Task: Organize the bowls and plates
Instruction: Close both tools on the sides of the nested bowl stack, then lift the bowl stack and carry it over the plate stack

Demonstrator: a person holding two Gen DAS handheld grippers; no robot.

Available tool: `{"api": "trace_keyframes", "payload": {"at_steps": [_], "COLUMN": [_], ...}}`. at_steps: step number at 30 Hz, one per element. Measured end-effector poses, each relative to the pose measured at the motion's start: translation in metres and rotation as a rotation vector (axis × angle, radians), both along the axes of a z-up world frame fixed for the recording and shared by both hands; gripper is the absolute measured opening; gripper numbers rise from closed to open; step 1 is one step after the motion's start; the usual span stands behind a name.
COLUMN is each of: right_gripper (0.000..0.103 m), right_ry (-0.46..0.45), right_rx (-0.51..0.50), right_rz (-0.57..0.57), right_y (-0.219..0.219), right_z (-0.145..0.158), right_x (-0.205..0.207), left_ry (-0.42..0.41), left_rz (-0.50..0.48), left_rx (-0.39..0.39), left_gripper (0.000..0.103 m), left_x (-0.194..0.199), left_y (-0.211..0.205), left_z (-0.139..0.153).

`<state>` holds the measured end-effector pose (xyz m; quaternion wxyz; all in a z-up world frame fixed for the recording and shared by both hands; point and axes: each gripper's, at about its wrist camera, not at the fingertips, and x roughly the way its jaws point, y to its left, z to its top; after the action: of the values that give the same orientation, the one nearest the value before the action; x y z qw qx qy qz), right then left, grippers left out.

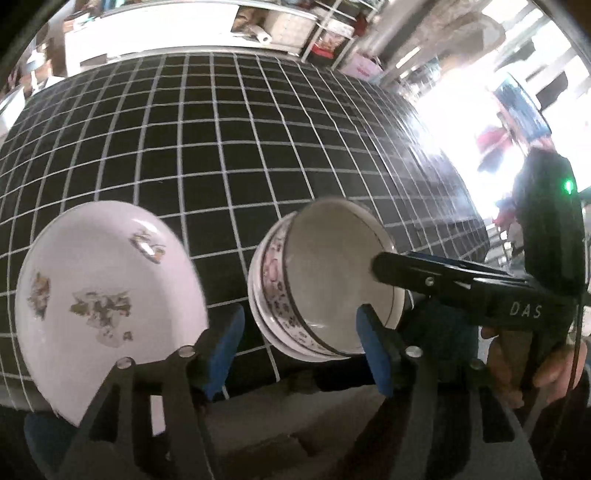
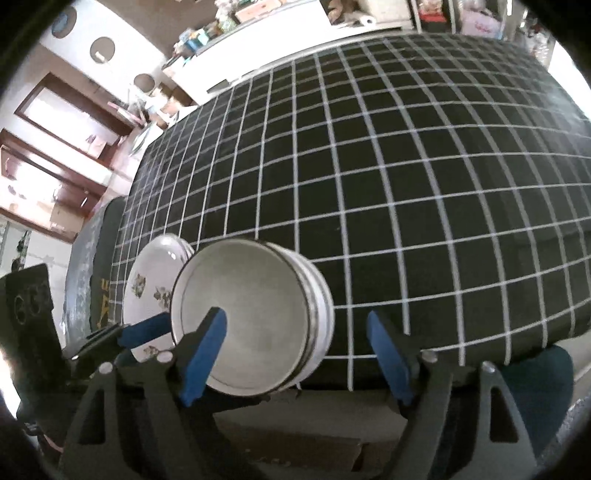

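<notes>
A white plate with flower prints (image 1: pixel 107 295) lies at the near left of the black grid-patterned table (image 1: pixel 229 147); it also shows in the right wrist view (image 2: pixel 147 291). A stack of white bowls with a patterned band (image 1: pixel 325 280) stands right of it, seen also in the right wrist view (image 2: pixel 251 317). My left gripper (image 1: pixel 299 354) is open, just in front of the gap between plate and bowls. My right gripper (image 2: pixel 295 354) is open, its left finger (image 2: pixel 207 347) over the bowls' rim; its black finger (image 1: pixel 424 273) reaches into the top bowl.
The table's near edge (image 2: pixel 443 373) runs just under both grippers, with brown floor below. Shelves and clutter stand beyond the far edge (image 1: pixel 258 29). A dark cushioned seat (image 2: pixel 92 258) sits off the table's left side.
</notes>
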<state>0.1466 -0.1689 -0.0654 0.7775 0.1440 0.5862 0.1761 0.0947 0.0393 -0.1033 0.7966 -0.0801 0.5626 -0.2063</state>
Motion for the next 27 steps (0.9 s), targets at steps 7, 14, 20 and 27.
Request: {"api": "trace_keyframes", "payload": {"at_steps": [7,14,20,27], "right_gripper": [0.083,0.087,0.088,0.088], "right_ry": [0.058,0.110,0.122,0.146], "right_rx": [0.005,0.060,0.106,0.139], "right_rz": [0.000,-0.003,0.016,0.012], "right_y": [0.001,-0.001,0.002,0.005], "right_z": [-0.023,-0.039,-0.045,-0.053], "right_x": [0.010,0.016,0.020,0.020], "left_ry": [0.017,0.053,0.070,0.078], "left_rz": [-0.022,-0.047,-0.061,-0.059], "left_rx": [0.035,0.030,0.031,0.059], "left_gripper": [0.065,0.065,0.065,0.065], "left_x": [0.013,0.019,0.024,0.025], "left_y": [-0.006,-0.011,-0.019,-0.030], "left_z": [-0.019,-0.041,-0.054,-0.072]}}
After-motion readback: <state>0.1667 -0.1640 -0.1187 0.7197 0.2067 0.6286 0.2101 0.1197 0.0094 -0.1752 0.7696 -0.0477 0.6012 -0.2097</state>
